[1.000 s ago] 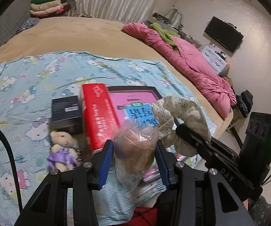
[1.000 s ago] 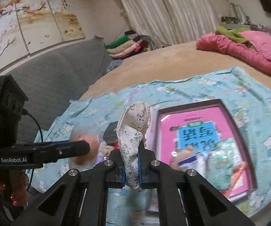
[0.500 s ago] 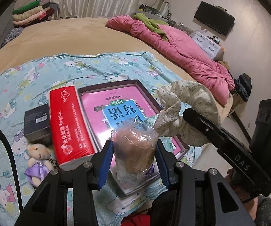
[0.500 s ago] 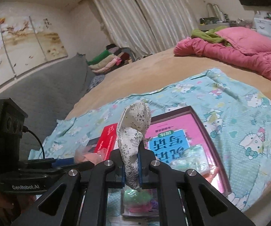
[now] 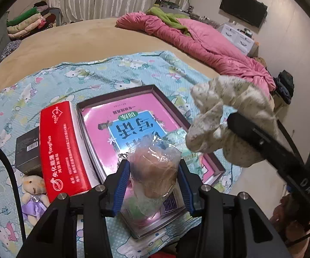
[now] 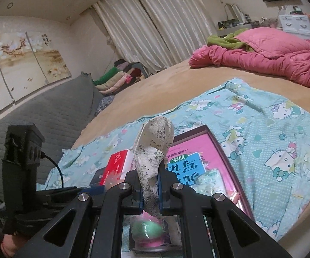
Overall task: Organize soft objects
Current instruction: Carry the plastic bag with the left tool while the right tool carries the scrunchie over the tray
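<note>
My left gripper [image 5: 152, 185] is shut on a brown soft ball in a clear plastic bag [image 5: 154, 172], held above the near end of a shallow box with a pink book [image 5: 120, 124]. My right gripper [image 6: 150, 190] is shut on a floral cream cloth [image 6: 152, 148], which also shows at the right of the left wrist view [image 5: 226, 124]. Under it lies a bagged green and pink soft thing [image 6: 148, 234]. A small plush bear in a purple dress [image 5: 33, 193] lies on the Hello Kitty sheet [image 5: 47, 86].
A red tissue pack [image 5: 61, 152] lies left of the box, a black box [image 5: 28, 150] beside it. A pink quilt [image 5: 198, 40] lies at the far right of the bed. Folded clothes [image 5: 25, 21] are stacked at the back. The bed edge drops off at right.
Both grippers have shifted to the right and nearer the box, still holding their loads. The bagged ball now hangs over the box's near end instead of beside the red pack.
</note>
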